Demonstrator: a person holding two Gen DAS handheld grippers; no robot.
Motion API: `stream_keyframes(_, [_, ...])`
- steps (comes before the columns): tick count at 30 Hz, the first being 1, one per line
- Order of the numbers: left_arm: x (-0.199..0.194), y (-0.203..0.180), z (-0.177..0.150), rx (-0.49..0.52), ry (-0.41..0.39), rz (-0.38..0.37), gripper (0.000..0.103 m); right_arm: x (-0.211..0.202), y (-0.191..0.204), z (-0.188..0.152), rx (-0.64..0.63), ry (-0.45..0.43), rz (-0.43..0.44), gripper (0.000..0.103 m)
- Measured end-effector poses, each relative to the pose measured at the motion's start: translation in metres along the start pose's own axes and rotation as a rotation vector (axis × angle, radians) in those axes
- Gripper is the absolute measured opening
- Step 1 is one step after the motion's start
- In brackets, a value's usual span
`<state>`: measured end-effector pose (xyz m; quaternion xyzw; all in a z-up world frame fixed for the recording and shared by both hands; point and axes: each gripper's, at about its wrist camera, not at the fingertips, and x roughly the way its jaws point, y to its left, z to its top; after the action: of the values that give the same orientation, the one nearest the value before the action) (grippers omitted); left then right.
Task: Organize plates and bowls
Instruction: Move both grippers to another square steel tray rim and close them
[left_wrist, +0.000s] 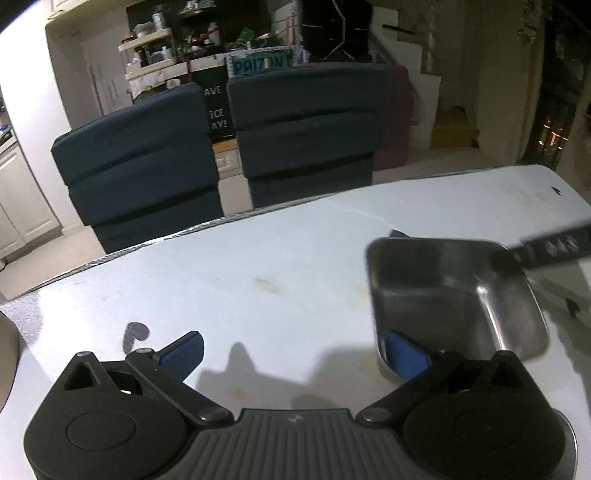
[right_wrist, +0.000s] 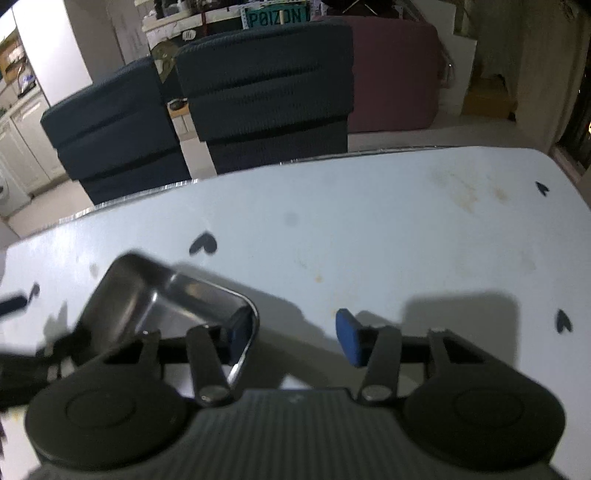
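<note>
A square steel bowl (left_wrist: 454, 295) sits on the white table (left_wrist: 258, 266), at the right in the left wrist view. My left gripper (left_wrist: 295, 352) is open wide; its right finger (left_wrist: 406, 356) is at the bowl's near left corner and its left finger (left_wrist: 183, 352) is over bare table. In the right wrist view the same bowl (right_wrist: 147, 306) lies at the lower left, blurred. My right gripper (right_wrist: 294, 335) is open and straddles the bowl's near right wall: the left finger (right_wrist: 238, 334) is inside, the right finger (right_wrist: 349, 338) outside. The pads do not press on the wall.
Two dark blue chairs (left_wrist: 140, 166) (left_wrist: 306, 129) stand along the table's far edge, with a maroon sofa (right_wrist: 395, 70) behind them. Small dark heart marks (right_wrist: 203, 243) dot the table top. Cluttered shelves (left_wrist: 159, 48) fill the background. A beige object (left_wrist: 5, 354) shows at the left edge.
</note>
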<state>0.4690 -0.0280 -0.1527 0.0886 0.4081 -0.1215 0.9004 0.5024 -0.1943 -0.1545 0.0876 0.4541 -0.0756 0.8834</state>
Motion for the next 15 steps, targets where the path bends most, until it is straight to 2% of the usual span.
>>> stream_keyframes(2, [-0.001,-0.004,-0.002,0.002,0.004,-0.034,0.103,-0.001,0.002,0.0,0.007,-0.011,-0.006,0.056])
stream_keyframes(5, [-0.004,-0.006,-0.002,-0.038,-0.018,-0.11,0.1,-0.01,0.002,-0.003,0.035,-0.029,0.05,0.055])
stream_keyframes(7, [-0.005,-0.007,0.003,-0.078,-0.042,-0.145,0.095,-0.018,0.001,-0.006,0.049,-0.024,0.097,0.055])
stream_keyframes(9, [-0.004,-0.007,0.008,-0.12,-0.05,-0.171,0.082,-0.027,-0.003,-0.009,0.069,-0.022,0.117,0.054])
stream_keyframes(11, [-0.002,-0.007,0.013,-0.158,-0.047,-0.187,0.07,-0.031,-0.011,-0.017,0.133,-0.005,0.159,0.042])
stream_keyframes(12, [-0.002,-0.008,0.015,-0.174,-0.045,-0.193,0.062,-0.031,-0.015,-0.018,0.165,0.009,0.182,0.032])
stream_keyframes(13, [-0.002,-0.009,0.017,-0.186,-0.041,-0.199,0.059,-0.031,-0.017,-0.019,0.192,0.021,0.195,0.023])
stream_keyframes(15, [0.0,-0.01,0.019,-0.195,-0.024,-0.2,0.048,-0.034,-0.021,-0.024,0.214,0.017,0.211,0.016])
